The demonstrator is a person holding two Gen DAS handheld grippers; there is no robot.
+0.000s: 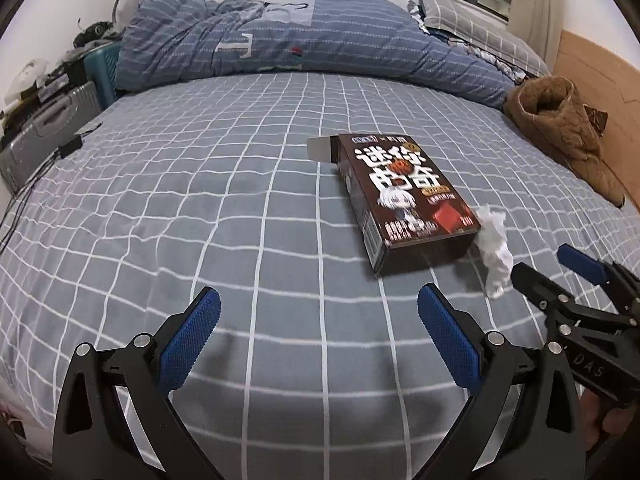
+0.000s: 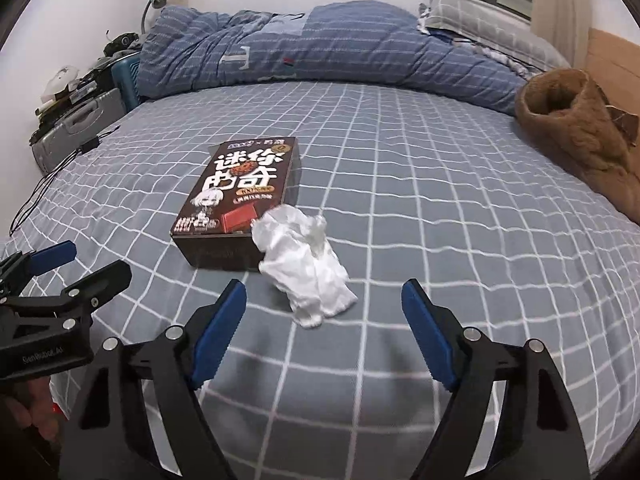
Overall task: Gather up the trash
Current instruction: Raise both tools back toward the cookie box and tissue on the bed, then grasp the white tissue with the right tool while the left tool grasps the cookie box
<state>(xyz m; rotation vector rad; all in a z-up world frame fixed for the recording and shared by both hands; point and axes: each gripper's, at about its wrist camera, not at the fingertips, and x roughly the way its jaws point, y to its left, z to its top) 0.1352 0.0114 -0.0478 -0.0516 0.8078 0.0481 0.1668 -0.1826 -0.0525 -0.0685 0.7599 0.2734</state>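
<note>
1. Right wrist view: a crumpled white tissue wad [image 2: 306, 270] lies on the grey bed sheet with white grid lines [image 2: 440, 208], touching the near right corner of a flat dark-brown cardboard snack box with white lettering [image 2: 240, 196].
2. Progress, as a judgement: nothing looks collected yet. Both pieces of trash rest on the bed, and no bin or bag is visible.
3. The tissue wad is longer than wide; its long axis runs from the box corner toward the camera, slightly rightward. The box lies flat, long axis pointing away toward the rumpled blue striped duvet [image 2: 320, 48], with an open end flap visible at the far end in the left wrist view.
4. The right hand-held gripper [image 2: 324, 300] has its blue pads spread and is empty; the wad's near end lies just ahead, roughly between them.
5. The left hand-held gripper [image 1: 320, 308] is also spread wide and empty, over bare sheet, near the box.
6. A brown fleece garment [image 2: 576, 136] lies at the right edge.
</note>
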